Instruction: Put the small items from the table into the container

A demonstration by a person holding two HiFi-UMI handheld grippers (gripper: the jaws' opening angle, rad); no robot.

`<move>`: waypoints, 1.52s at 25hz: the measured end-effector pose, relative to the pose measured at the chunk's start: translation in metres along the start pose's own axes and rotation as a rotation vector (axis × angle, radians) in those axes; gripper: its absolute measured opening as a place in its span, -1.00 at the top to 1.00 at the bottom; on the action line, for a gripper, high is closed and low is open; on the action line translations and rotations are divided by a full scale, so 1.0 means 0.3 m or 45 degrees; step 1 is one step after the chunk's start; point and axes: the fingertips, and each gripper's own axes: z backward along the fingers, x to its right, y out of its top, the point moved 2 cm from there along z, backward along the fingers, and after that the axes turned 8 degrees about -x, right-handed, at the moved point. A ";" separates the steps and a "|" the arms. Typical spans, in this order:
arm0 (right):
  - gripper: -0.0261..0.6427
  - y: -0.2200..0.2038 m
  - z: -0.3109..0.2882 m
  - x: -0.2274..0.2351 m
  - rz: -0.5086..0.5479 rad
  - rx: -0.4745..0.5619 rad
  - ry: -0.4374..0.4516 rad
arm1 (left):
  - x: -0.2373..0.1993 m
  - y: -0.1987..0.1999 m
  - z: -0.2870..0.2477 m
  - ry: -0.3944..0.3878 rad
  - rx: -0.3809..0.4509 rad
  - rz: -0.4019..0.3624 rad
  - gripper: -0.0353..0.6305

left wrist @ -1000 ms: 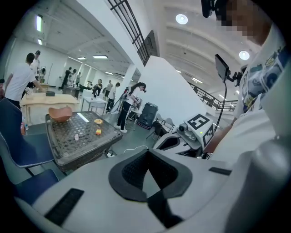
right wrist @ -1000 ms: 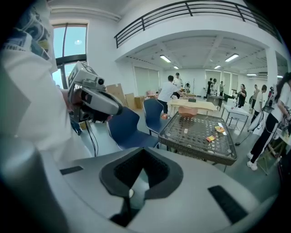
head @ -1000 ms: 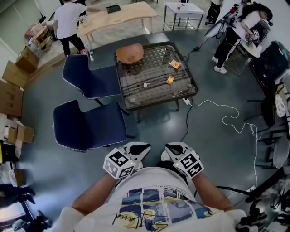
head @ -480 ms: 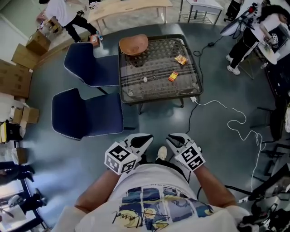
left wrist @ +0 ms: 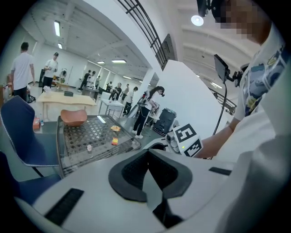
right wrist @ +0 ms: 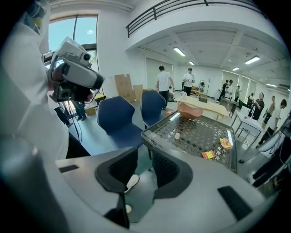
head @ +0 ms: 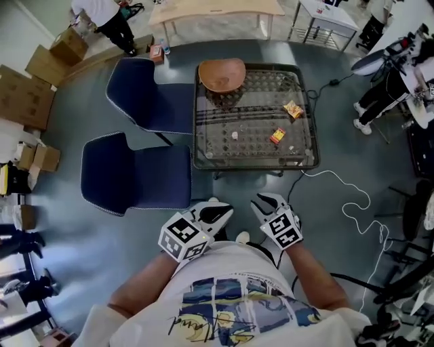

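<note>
Grey floor, two blue chairs, cardboard boxes, wooden table, white walls

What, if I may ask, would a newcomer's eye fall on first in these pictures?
The glass-topped table, with an orange-brown bowl at its far end and small packets on its right. Two blue chairs stand left of it. Close to the person, the left gripper is shut and the right gripper is opening its empty jaws.
</note>
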 end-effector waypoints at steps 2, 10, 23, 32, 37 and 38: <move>0.67 0.037 -0.059 0.044 0.037 -0.060 -0.013 | -0.072 0.030 0.020 0.004 0.022 0.006 0.87; 0.63 0.204 -0.342 0.247 0.110 -0.160 -0.077 | -0.345 0.055 0.129 0.068 0.057 0.071 0.87; 0.49 0.239 -0.819 0.574 0.198 -0.373 0.004 | -0.584 0.122 0.089 0.221 0.079 0.339 0.87; 0.50 0.182 -0.960 0.620 0.223 -0.454 0.118 | -0.644 0.218 0.003 0.272 0.081 0.403 0.87; 0.58 0.201 -0.930 0.609 0.255 -0.433 0.185 | -0.652 0.245 -0.021 0.284 0.078 0.409 0.87; 0.58 0.211 -0.919 0.611 0.261 -0.418 0.193 | -0.653 0.249 -0.031 0.286 0.080 0.409 0.87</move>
